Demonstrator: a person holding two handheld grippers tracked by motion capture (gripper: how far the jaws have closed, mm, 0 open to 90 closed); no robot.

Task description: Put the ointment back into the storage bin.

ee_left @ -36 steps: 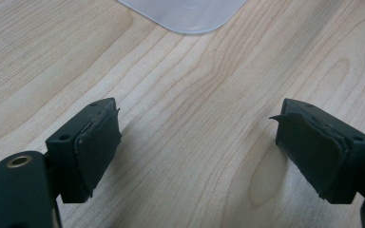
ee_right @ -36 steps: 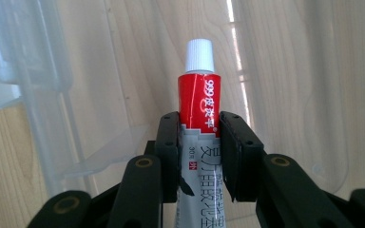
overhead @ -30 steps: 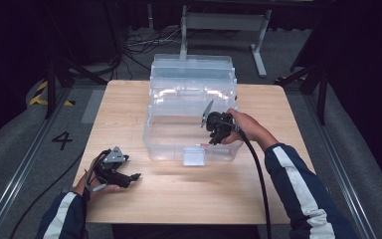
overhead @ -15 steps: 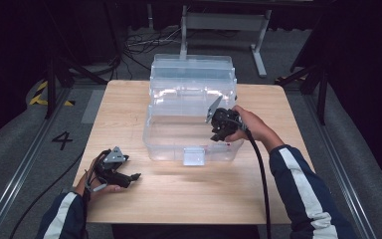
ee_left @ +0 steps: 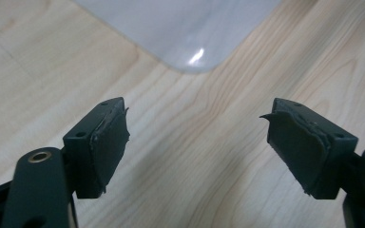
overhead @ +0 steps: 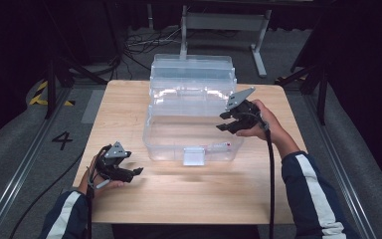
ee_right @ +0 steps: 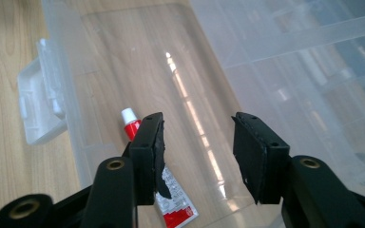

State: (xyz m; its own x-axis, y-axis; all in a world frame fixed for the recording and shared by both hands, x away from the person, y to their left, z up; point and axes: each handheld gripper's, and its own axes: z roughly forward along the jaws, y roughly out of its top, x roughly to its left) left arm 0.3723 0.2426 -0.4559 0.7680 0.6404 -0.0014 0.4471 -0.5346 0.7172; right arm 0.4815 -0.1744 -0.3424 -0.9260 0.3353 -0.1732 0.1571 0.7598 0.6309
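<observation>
My grippers at the clear storage box (overhead: pixel 194 119) on the tabletop (overhead: pixel 129 99).
My right gripper (overhead: pixel 231 122), jaws apart and empty, hangs over the box, above a red-and-white tube (ee_right: pixel 168 190) on its floor; my left gripper (overhead: pixel 124 172), spread wide, hovers near the tabletop's front-left.

Overhead forward-down; two close tong-mounted views
</observation>
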